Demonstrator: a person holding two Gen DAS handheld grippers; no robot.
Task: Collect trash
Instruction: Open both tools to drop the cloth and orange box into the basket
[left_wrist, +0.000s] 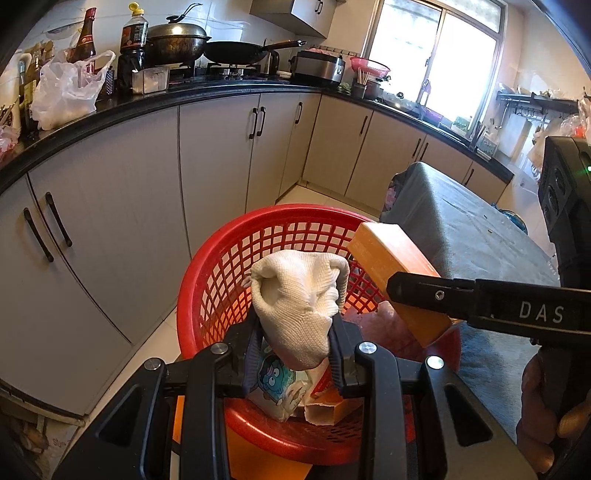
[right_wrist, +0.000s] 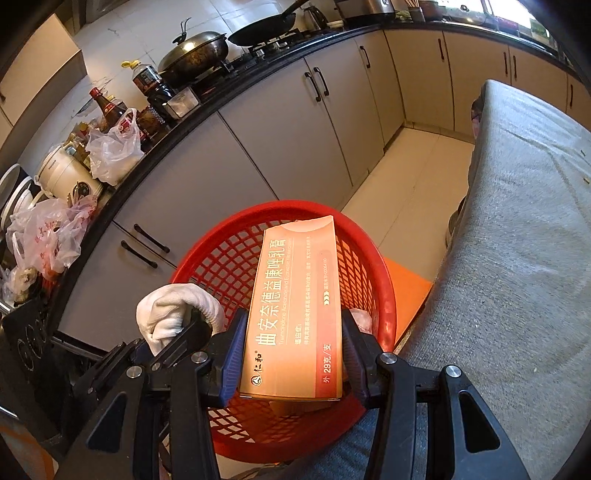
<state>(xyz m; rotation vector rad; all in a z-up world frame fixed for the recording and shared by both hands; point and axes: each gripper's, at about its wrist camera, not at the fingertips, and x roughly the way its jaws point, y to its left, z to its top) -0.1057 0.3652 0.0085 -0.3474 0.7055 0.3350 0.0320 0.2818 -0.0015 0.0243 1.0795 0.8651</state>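
Left gripper (left_wrist: 295, 354) jaws clamped on white cloth (left_wrist: 299, 302); right gripper (right_wrist: 293, 354) jaws clamped on orange carton (right_wrist: 295, 302), both over red basket (left_wrist: 207, 266) beside grey-covered bench (right_wrist: 517, 240), kitchen cabinets (left_wrist: 129, 221) behind.

basket (right_wrist: 207, 258): red plastic lattice, glossy | glove (left_wrist: 299, 306): white knitted cloth, rough | box (right_wrist: 295, 306): orange card, smooth, slight sheen | table cover (right_wrist: 517, 240): grey cloth, matt, coarse | worktop (left_wrist: 147, 101): black, polished | cabinet doors (left_wrist: 218, 162): grey, smooth, matt

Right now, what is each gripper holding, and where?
Left gripper pinches the white cloth by its lower end; right gripper clamps the orange box across its near end.
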